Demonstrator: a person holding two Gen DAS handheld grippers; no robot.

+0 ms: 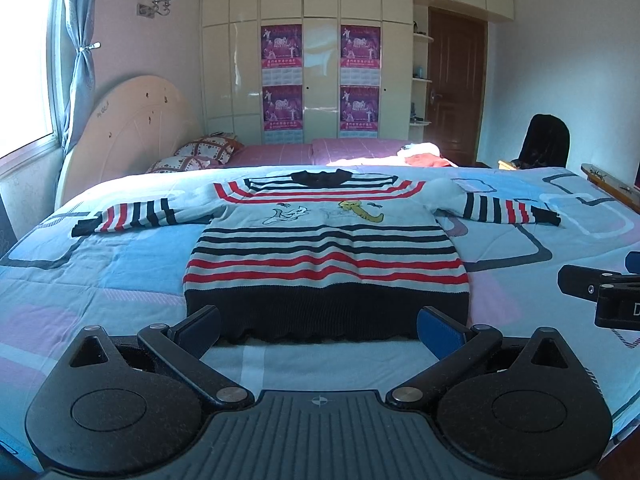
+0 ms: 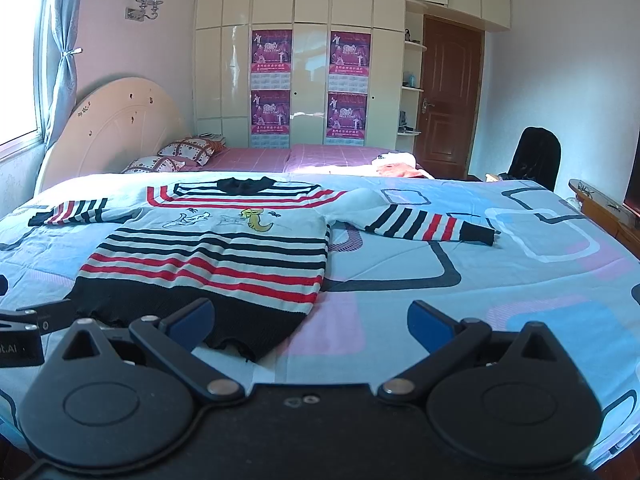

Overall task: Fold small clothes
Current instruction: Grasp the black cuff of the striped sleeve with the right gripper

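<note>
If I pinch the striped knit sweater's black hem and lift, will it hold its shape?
Probably not: the striped knit sweater lies limp and flat, so it should drape and sag. Its spread sleeves would likely trail. The ribbed black hem looks thick, so the open left gripper should grip without slipping.

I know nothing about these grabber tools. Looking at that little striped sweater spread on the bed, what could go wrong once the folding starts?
Three guesses. The striped sweater lies on a soft quilt, so the open left gripper at the dark hem may pinch bedding too. The sleeves spread wide, so one may trail or bunch. The right gripper sits off the hem's corner, so an uneven lift could skew the fold.
</note>
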